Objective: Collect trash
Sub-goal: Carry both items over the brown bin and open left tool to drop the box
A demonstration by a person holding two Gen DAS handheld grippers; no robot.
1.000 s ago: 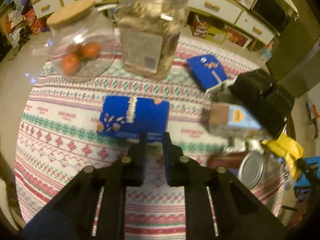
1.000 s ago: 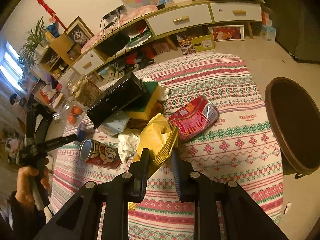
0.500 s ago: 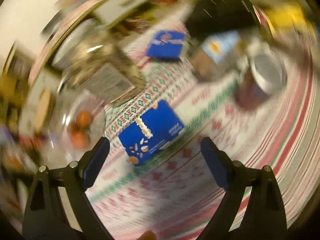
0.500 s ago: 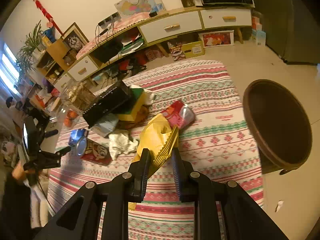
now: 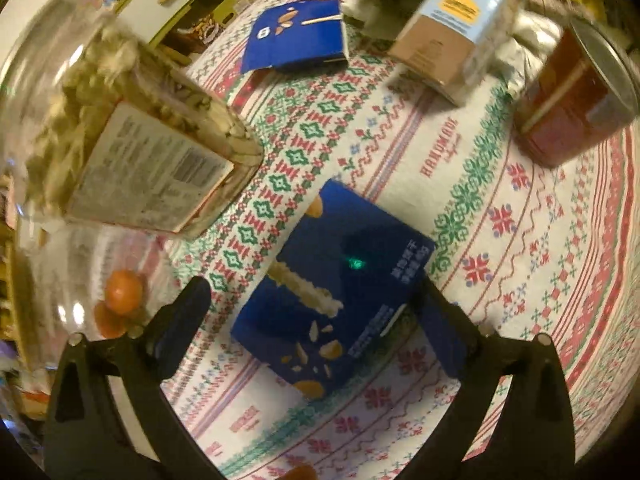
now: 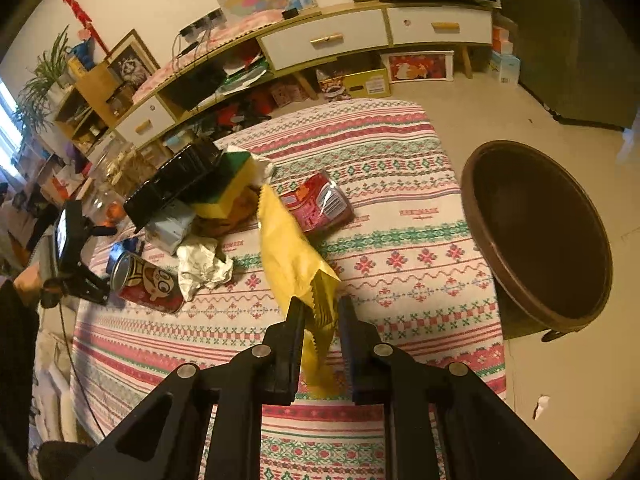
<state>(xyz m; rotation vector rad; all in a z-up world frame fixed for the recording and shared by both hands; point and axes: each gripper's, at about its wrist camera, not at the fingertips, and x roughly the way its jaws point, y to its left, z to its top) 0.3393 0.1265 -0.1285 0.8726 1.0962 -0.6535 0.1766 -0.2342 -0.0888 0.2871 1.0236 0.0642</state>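
Both grippers, left gripper (image 5: 312,312) and right gripper (image 6: 322,322), are matte black plastic, round silver screws at finger pivots, blue pad faces.

Beige floor (image 6: 460,92), white-drawered sideboard (image 6: 324,40), warm light.

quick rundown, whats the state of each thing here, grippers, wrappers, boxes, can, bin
left gripper: open, fingers either side of the blue box
right gripper: shut on yellow wrapper
yellow wrapper: held, hanging over the table
blue box: lying flat, not gripped
second blue box: lying flat, opened
red can: on its side
red packet: lying flat
brown bin: open, on floor beside table
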